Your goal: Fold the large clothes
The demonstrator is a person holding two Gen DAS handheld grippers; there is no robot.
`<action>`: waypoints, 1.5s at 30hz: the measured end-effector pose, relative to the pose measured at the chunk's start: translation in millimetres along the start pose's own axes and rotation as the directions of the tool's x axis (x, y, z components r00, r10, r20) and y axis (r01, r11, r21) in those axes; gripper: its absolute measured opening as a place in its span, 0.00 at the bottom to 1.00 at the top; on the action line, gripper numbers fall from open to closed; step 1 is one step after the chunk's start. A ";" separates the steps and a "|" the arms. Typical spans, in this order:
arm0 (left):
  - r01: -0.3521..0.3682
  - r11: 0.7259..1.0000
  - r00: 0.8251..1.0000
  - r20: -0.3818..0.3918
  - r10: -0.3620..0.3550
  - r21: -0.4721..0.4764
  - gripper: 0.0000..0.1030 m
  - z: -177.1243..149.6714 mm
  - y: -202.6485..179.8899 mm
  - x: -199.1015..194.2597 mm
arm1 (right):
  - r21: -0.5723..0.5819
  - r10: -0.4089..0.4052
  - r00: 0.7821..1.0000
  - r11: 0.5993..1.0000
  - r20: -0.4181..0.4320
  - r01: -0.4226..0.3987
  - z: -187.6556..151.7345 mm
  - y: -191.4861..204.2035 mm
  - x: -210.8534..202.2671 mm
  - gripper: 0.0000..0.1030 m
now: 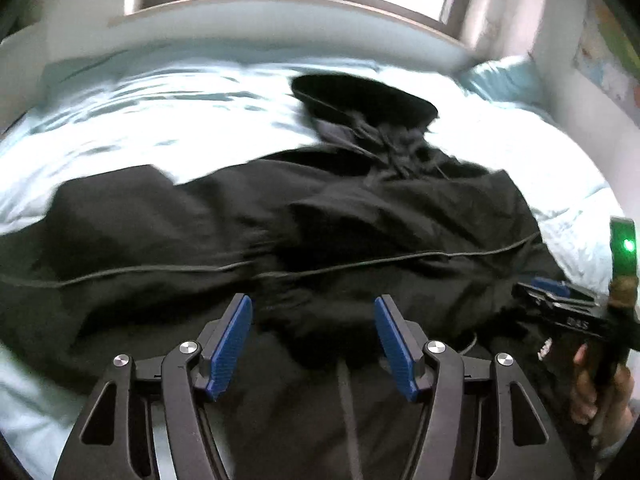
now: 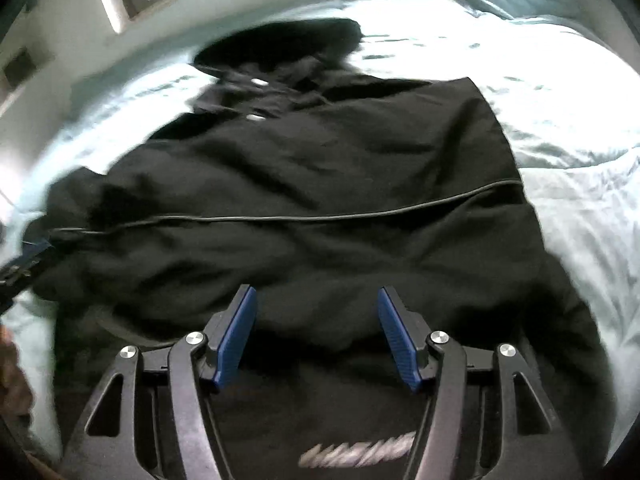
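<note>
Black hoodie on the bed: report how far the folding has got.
Done: the black hoodie lies spread on the light blue bed, hood toward the window. In hand: nothing; left gripper and right gripper hover open. Left: apparently every fold.

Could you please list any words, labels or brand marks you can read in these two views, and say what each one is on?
Nothing can be quoted with confidence.
Pale slanted lettering on the black hoodie: blurred, unreadable.
Small white print on the right hand-held gripper: too blurred to read.
Poster on the wall: no legible text.
</note>
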State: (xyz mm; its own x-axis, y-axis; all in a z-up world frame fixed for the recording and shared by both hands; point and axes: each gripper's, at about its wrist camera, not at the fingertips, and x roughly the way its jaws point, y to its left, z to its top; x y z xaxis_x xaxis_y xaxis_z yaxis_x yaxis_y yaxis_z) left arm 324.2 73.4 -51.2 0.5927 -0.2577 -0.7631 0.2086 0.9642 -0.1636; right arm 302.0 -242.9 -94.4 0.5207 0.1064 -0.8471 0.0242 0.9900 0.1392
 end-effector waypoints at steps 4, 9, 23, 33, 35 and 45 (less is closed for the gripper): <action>-0.032 0.996 0.999 0.027 0.035 -0.089 0.64 -13.1 55.7 -37.5 | 0.016 -0.060 0.996 0.998 0.066 0.059 -7.6 39.2 -33.6 0.67; -0.109 0.958 0.989 0.071 0.132 -0.267 0.64 -30.9 157.3 -80.6 | -0.036 -0.018 0.993 0.999 0.113 0.022 -12.5 91.3 -37.2 0.79; -0.102 0.689 0.970 0.080 0.228 -0.718 0.64 -65.7 412.6 -74.3 | -0.156 0.101 0.994 0.983 0.035 -0.094 -63.2 126.6 47.3 0.93; 0.046 0.616 0.982 0.147 0.114 -0.787 0.62 -65.5 431.4 -19.4 | -0.200 0.094 0.994 0.976 0.048 -0.082 -72.1 131.1 52.2 1.00; 0.049 0.637 0.978 0.168 0.127 -0.770 0.40 -58.6 430.2 -20.4 | -0.201 0.092 0.995 0.976 0.049 -0.081 -71.5 131.5 53.0 1.00; -0.131 0.614 0.921 0.134 0.366 -0.778 0.16 -54.1 384.3 -83.5 | -0.199 0.096 0.994 0.976 0.049 -0.084 -71.5 131.9 53.3 1.00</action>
State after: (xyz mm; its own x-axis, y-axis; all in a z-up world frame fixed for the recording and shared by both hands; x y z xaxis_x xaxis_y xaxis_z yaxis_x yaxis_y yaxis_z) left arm 312.8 468.8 -84.2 0.7267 0.1077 -0.6785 -0.5549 0.6743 -0.4873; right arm 271.9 -99.9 -157.9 0.5619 0.1962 -0.8036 -0.1905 0.9760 0.1052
